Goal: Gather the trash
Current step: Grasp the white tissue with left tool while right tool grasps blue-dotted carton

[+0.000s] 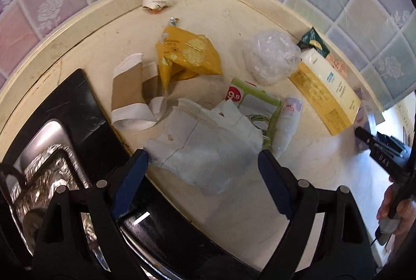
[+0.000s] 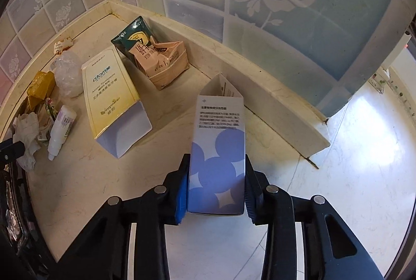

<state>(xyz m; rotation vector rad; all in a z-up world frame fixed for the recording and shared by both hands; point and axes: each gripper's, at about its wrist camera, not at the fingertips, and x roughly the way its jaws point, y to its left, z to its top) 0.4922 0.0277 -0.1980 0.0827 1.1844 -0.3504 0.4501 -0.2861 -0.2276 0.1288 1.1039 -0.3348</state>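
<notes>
Trash lies on a cream counter (image 1: pixel 234 20). My left gripper (image 1: pixel 202 163) is open, its fingers either side of a crumpled white paper bag (image 1: pixel 205 144). Beyond lie a brown paper cup sleeve (image 1: pixel 130 95), a yellow snack bag (image 1: pixel 187 53), a green packet (image 1: pixel 254 98), a clear plastic wad (image 1: pixel 270 56) and a yellow toothpaste box (image 1: pixel 325 90). My right gripper (image 2: pixel 215 189) is shut on a white and blue carton (image 2: pixel 218 150), held at the counter's front edge. The toothpaste box (image 2: pixel 111 95) and a crushed pink milk carton (image 2: pixel 166 61) lie further back.
A black stove top (image 1: pixel 78 108) with a foil-lined burner (image 1: pixel 44 170) is at the left. Tiled walls (image 2: pixel 286 7) close the corner behind a raised lip. A white tube (image 2: pixel 62 129) and a dark green pouch (image 2: pixel 135 35) lie on the counter. The floor (image 2: pixel 364 176) shows at right.
</notes>
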